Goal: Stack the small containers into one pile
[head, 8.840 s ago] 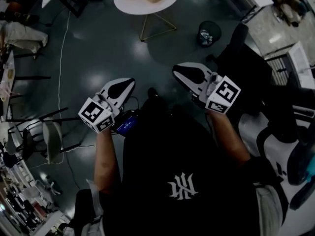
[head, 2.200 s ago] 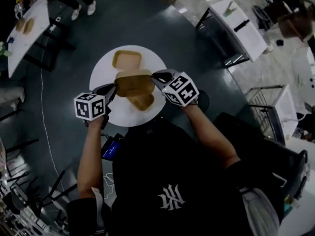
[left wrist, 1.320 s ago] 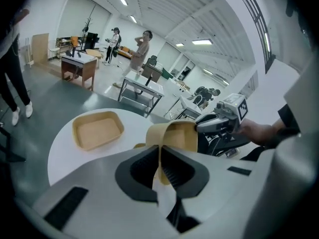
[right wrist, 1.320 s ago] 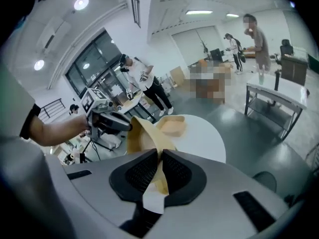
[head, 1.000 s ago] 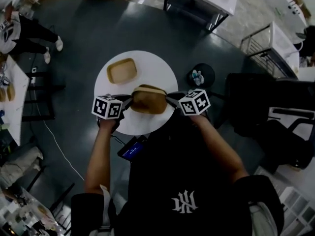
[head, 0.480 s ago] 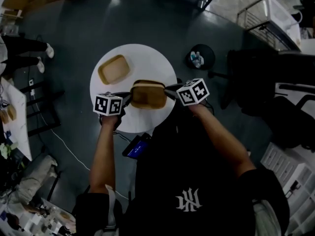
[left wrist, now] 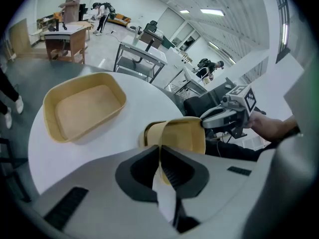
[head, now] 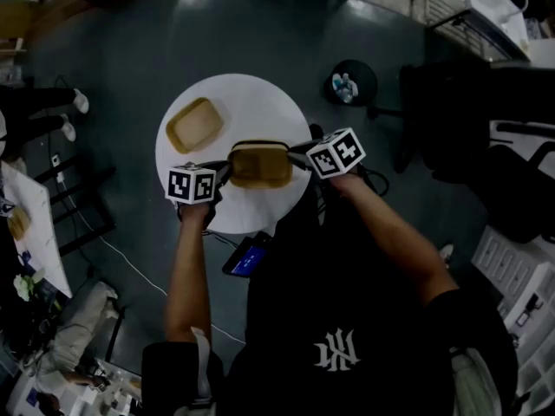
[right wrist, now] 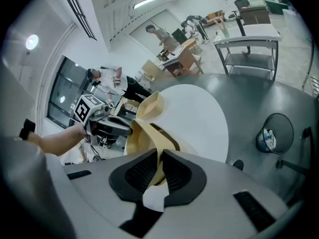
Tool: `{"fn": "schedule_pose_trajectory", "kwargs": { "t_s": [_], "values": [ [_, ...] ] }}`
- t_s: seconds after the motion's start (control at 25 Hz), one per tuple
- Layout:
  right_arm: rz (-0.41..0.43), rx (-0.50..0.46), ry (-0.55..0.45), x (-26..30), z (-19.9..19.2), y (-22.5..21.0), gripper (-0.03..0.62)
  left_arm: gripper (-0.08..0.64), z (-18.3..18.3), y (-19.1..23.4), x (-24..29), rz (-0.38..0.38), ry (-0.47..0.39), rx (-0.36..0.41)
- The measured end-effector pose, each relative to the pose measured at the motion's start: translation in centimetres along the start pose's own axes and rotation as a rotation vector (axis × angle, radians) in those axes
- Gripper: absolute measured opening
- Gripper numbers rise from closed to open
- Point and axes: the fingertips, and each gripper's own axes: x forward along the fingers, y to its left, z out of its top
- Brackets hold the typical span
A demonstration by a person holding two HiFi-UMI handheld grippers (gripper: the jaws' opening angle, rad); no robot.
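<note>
Left gripper (head: 224,172), right gripper (head: 297,155): empty before, away from table (head: 260,111); now pinching container (head: 260,165) by opposite rims over table.

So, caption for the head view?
Left tool and right tool grip a tan container over the white table, second container nearby.

Tan containers (head: 194,125), white table (head: 260,111), dark grey floor (head: 173,33)

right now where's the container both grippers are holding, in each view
Head view: held container at centre, between left gripper and right gripper.
Left gripper view: held container just below centre, its wall pinched in the jaws.
Right gripper view: held container left of centre, low, wall in the jaws.
Shared landmark: round white table.
</note>
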Motion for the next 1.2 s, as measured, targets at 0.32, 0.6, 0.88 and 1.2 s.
{"fn": "schedule_pose_trajectory", "kwargs": {
  "t_s": [0.32, 0.6, 0.88, 1.2],
  "values": [
    [-0.024, -0.023, 0.029, 0.6, -0.5, -0.5, 0.054, 0.02, -0.7, 0.5, 0.9, 0.023, 0.035, 0.02],
    [-0.021, 0.0, 0.046, 0.8, -0.6, -1.2, 0.054, 0.021, -1.0, 0.5, 1.6, 0.021, 0.053, 0.014],
    [-0.056, -0.038, 0.058, 1.1, -0.6, -1.7, 0.055, 0.029, -1.1, 0.7, 2.0, 0.033, 0.066, 0.043],
    [-0.141, -0.18, 0.056, 0.8, 0.3, -2.4, 0.055, 0.059, -1.1, 1.7, 2.3, 0.138, 0.079, 0.157]
  ]
}}
